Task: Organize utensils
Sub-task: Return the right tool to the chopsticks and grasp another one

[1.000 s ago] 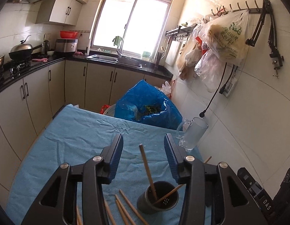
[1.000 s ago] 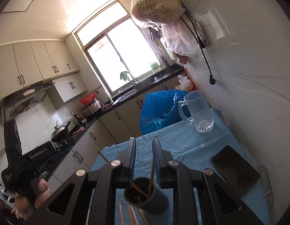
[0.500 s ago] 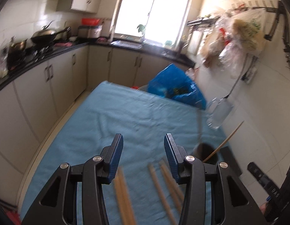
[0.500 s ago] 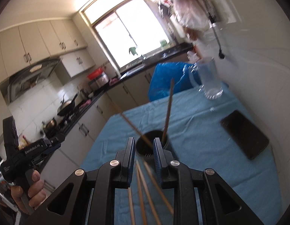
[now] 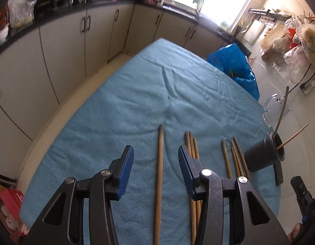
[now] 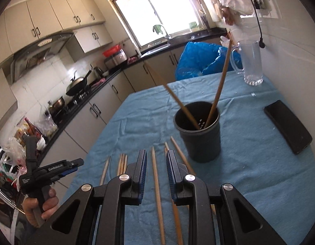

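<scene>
Several wooden chopsticks lie on the blue cloth. A black holder cup [image 6: 199, 134] stands on the cloth with two chopsticks [image 6: 218, 87] leaning in it; it also shows in the left wrist view [image 5: 263, 156]. My left gripper [image 5: 156, 159] is open and empty, above a single chopstick [image 5: 160, 175] that lies between its fingers. My right gripper [image 6: 156, 163] is open a little and empty, above another chopstick [image 6: 157, 187] lying between its fingers, just short of the cup.
A glass mug [image 6: 251, 63] stands at the table's far right by the wall. A black phone [image 6: 288, 126] lies right of the cup. A blue bag [image 5: 235, 65] sits past the table's far edge. Kitchen cabinets run along the left.
Both grippers pulled back from the cup and tilted down toward the loose chopsticks on the cloth. The right gripper, nearly shut before, has opened a little. The left moved leftward.
</scene>
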The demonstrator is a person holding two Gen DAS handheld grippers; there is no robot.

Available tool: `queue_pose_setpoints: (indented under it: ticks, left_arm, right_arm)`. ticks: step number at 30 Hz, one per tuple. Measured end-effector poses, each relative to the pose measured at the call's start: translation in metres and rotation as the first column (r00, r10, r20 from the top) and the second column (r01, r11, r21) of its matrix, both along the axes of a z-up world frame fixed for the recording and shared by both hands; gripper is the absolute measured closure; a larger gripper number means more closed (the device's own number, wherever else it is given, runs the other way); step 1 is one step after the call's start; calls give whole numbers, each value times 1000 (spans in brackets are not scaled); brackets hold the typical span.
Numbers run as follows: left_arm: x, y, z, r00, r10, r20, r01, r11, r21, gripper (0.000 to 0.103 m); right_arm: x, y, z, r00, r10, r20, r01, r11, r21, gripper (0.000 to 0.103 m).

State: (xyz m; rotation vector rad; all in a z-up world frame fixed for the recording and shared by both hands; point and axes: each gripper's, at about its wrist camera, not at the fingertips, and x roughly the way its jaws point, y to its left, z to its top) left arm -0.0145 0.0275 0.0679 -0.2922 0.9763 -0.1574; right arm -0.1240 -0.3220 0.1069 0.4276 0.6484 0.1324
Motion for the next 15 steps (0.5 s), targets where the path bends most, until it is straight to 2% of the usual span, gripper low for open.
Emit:
queue_pose_setpoints:
  ticks: [6,9,12,13,15]
  left_arm:
    - [23,-35,-12,994,-89,-70,89,996,-5,61]
    - [42,-62,-24,984,-131,-123,134,991,20,70]
    - [57,-80,-34,977,-143,-159,153,987,54,85]
    - [61,-83,-37,977,-129,-168,144,986,81,87]
    - [66,-89,-40,975,-137,-173,154,984,85,87]
  right_arm:
    - [3,7,-4,1000,14,-14,-14,1000,-14,82]
    - [3,8,-5,1000,16,-16,-16,1000,-13,82]
    - [1,7,-5,1000,16,-15,-17,1000,-18,82]
    - [0,6,-5,1000,16,-13,-16,1000,-22,82]
    - [0,6,-5,1000,14,-12,-14,1000,-22,82]
